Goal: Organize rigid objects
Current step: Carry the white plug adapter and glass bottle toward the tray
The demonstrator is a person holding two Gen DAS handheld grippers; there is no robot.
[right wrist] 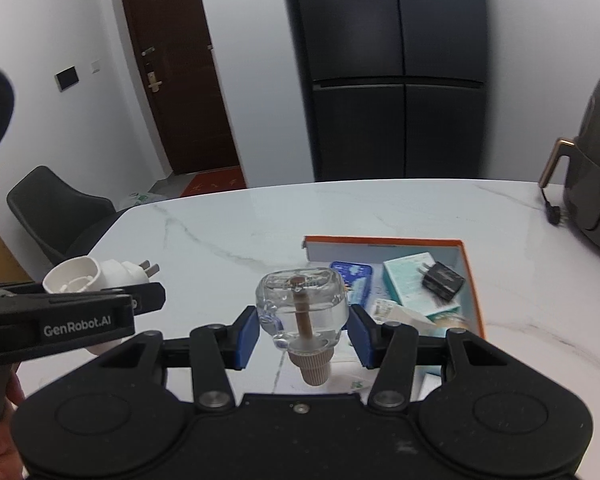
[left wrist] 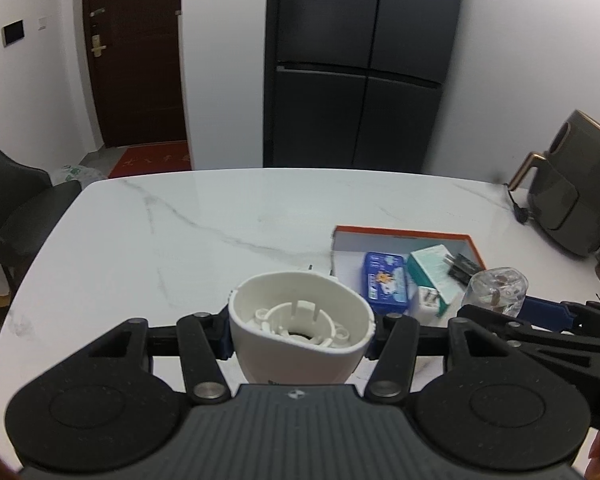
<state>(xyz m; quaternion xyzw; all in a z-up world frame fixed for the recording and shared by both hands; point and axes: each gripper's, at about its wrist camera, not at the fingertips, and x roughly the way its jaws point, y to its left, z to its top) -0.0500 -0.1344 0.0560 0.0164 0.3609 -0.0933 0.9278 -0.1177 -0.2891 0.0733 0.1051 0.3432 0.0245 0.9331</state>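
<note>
Two hand-held grippers each pinch something above the white table (left wrist: 180,220). Left hand-held gripper (left wrist: 301,334) clamps a white plug housing (left wrist: 300,332) at lower centre. Right hand-held gripper (right wrist: 301,336) squeezes a clear glass bottle (right wrist: 301,304), just left of the orange-rimmed box (right wrist: 469,264).

Two grippers: left gripper (left wrist: 301,334) and right gripper (right wrist: 301,330), one item clamped in each. One white plug-in device (left wrist: 300,332) with prongs, one clear glass bottle (right wrist: 301,308) with a beige cap. One orange-rimmed box (right wrist: 472,280) on the one marble table (left wrist: 180,240). Inside the box: one blue tin (left wrist: 383,282), one teal carton (left wrist: 429,270), one black charger (right wrist: 441,280), one small white cube adapter (left wrist: 427,300) (maybe more stuff underneath, can't tell). One air fryer (left wrist: 571,200). One dark chair (right wrist: 60,212). One black fridge (left wrist: 359,60), four door panels. One brown door (left wrist: 134,52). One red mat (left wrist: 152,158).
</note>
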